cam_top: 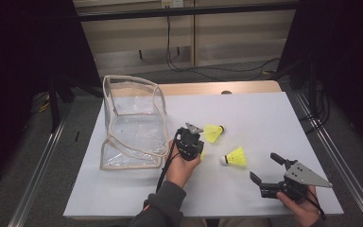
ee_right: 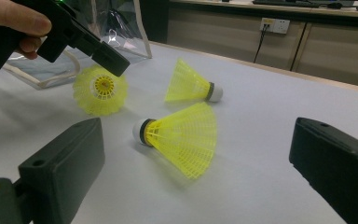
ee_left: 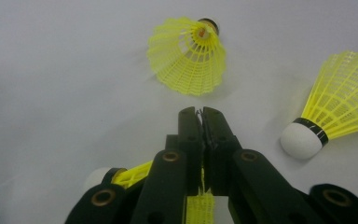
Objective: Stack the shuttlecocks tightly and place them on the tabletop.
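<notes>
pinching the skirt edge of a yellow shuttlecock (ee_right: 100, 89), left gripper (ee_left: 202, 114) is clamping it; right gripper (cam_top: 267, 168) is idling with jaws apart

White table (cam_top: 274, 118) with a wooden far edge; grey floor (cam_top: 75, 118) and metal rails (cam_top: 38, 165) alongside; beyond, beige wall panels (cam_top: 236, 33), trailing cables (cam_top: 179, 61), a socket (ee_right: 274, 25).
</notes>
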`<state>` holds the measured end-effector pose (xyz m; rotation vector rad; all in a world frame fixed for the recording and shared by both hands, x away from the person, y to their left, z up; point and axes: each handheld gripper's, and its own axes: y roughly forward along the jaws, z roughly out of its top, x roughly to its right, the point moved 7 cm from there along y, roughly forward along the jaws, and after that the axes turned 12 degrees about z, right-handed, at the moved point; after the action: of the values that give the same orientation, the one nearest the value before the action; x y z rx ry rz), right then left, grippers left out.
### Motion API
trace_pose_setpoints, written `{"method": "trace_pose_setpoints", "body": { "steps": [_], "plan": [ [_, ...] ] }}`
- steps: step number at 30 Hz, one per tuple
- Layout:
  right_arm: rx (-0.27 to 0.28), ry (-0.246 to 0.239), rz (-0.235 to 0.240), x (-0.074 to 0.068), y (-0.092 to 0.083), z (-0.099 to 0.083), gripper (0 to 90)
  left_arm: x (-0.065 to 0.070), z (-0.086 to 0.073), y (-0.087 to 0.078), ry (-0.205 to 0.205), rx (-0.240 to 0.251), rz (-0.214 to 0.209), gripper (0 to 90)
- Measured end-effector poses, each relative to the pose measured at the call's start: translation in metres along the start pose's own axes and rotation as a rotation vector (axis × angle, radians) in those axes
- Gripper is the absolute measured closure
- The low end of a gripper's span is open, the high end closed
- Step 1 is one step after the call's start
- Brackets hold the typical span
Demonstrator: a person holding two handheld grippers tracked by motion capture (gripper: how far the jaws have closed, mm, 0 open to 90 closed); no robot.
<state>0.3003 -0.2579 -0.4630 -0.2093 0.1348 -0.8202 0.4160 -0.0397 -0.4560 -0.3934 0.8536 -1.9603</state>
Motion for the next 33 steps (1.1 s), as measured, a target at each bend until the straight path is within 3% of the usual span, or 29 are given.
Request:
{"method": "trace_pose_setpoints", "body": {
  "steps": [21, 24, 33],
  "plan": [
    [0.002, -0.001, 0.003, 0.0, 0.0, 0.0, 2.8, -0.013, 0.029, 0.023, -0.077, 0.051, 0.101, 90.0],
    [0.002, -0.001, 0.004, 0.0, 0.0, 0.0, 2.8, -0.014, 0.031, 0.027, -0.103, 0.054, 0.095, 90.0],
    [0.003, -0.001, 0.002, 0.0, 0.0, 0.0, 2.8, -0.015, 0.035, 0.036, -0.124, 0.043, 0.077, 90.0]
  ]
}}
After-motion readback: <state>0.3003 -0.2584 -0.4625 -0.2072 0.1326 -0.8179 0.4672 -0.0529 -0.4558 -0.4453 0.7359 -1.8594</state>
